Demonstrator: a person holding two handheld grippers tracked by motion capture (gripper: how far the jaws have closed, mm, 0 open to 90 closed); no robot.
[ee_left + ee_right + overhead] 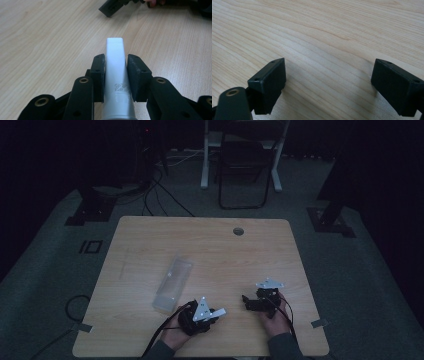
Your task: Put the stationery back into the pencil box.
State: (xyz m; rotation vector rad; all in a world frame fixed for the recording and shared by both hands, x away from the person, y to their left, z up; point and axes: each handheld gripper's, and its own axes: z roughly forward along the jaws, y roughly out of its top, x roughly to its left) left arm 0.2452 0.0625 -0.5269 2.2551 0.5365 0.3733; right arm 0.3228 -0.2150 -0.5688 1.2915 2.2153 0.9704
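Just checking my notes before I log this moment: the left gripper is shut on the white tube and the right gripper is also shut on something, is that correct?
Not quite. The left gripper is indeed shut on the white tube, but the right gripper holds nothing: the right gripper view shows its jaws wide apart with just the bare wooden table between them.

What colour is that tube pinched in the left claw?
White tube, clearest in the left gripper view.

1 tube [115, 75], 1 clear box [172, 284], 2 tongs.
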